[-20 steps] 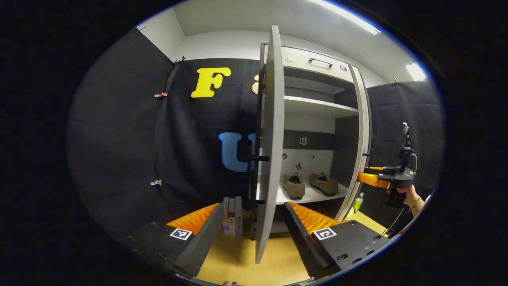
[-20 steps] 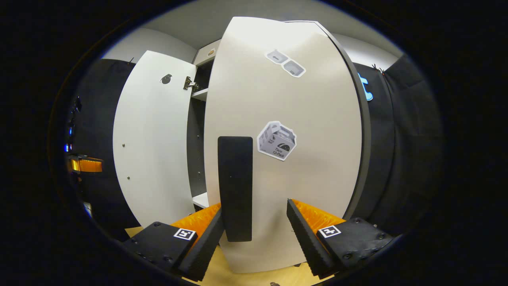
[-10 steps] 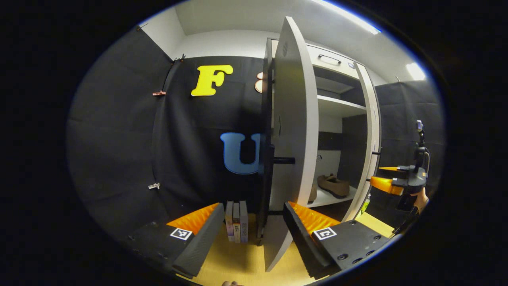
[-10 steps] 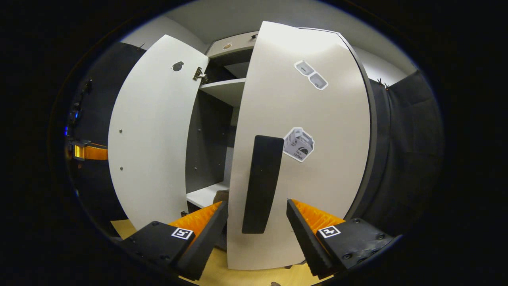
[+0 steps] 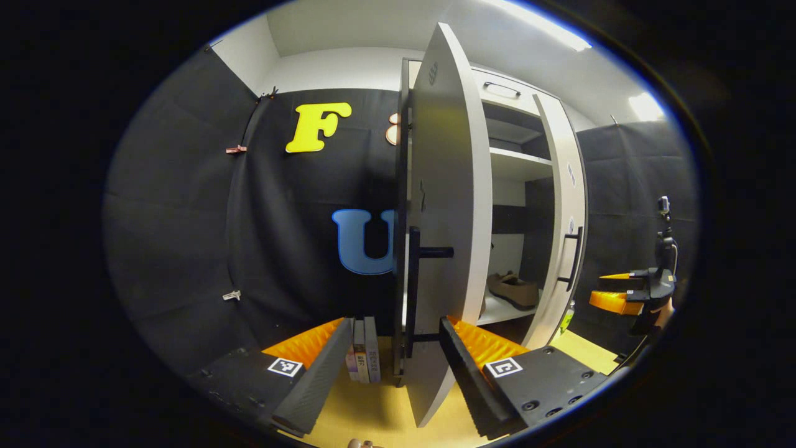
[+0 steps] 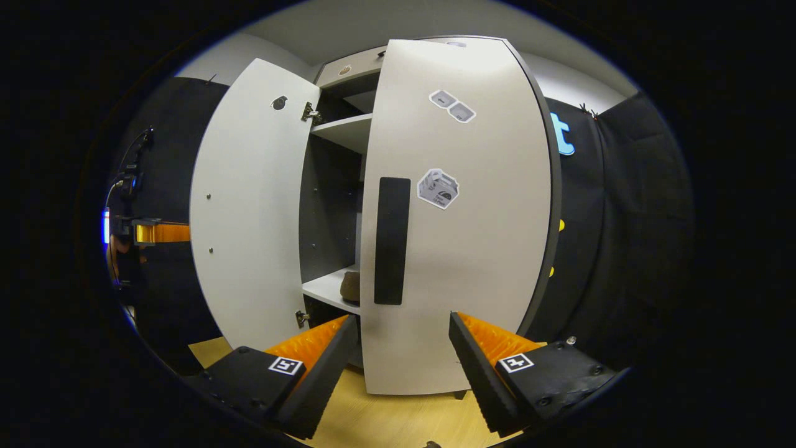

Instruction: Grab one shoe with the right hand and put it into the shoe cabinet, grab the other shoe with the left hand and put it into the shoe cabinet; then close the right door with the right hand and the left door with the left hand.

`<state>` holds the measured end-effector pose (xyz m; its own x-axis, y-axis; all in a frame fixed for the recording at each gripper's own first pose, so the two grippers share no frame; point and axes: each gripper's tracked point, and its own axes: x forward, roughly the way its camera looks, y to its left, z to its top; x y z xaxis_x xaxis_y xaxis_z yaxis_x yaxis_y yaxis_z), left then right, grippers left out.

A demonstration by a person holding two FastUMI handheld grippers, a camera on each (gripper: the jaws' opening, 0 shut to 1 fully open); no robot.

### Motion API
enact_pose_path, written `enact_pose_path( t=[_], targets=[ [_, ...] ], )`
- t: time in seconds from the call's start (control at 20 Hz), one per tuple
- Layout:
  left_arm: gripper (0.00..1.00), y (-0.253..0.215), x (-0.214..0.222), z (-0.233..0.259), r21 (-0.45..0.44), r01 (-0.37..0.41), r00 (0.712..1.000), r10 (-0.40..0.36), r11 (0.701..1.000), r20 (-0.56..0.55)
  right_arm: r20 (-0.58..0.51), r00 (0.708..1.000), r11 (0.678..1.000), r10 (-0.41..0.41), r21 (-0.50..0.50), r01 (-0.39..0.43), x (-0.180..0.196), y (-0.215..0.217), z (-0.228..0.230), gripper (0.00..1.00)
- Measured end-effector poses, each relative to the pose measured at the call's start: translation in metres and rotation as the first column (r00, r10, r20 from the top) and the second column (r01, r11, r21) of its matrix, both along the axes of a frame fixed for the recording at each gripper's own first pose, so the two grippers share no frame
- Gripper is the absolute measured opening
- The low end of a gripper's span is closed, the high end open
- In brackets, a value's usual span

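Shoes: one brown shoe (image 5: pixel 513 291) lies on the lower shelf (image 5: pixel 497 309) inside the shoe cabinet (image 5: pixel 507 99); a second shoe (image 6: pixel 350 287) shows as a brown shape on that shelf, so loading looks done.

Left gripper (image 5: pixel 385 367): jaws wide apart, nothing held, straddling the edge of the left door (image 5: pixel 444 205), which stands partly open.

Right gripper (image 6: pixel 403 367): jaws spread, empty, just before the right door (image 6: pixel 472 249), which is ajar.

Remaining, by my reading: shut both doors fully.
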<state>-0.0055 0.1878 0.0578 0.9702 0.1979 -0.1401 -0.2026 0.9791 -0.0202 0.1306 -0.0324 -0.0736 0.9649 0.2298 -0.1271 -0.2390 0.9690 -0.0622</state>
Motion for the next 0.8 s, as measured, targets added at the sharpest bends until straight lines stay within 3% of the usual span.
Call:
enact_pose_path(
  t=[0.45, 0.8],
  targets=[
    [0.92, -0.022, 0.012, 0.002, -0.053, 0.119, 0.993, -0.119, 0.991, 0.013, 0.008, 0.999, 0.999, 0.036, 0.021, -0.036, 0.014, -0.011, 0.003, 0.98],
    [0.91, -0.033, 0.025, -0.001, -0.055, 0.125, 0.992, -0.124, 0.991, 0.018, 0.012, 1.0, 0.999, 0.023, 0.035, -0.023, 0.021, -0.029, 0.003, 0.98]
  ],
)
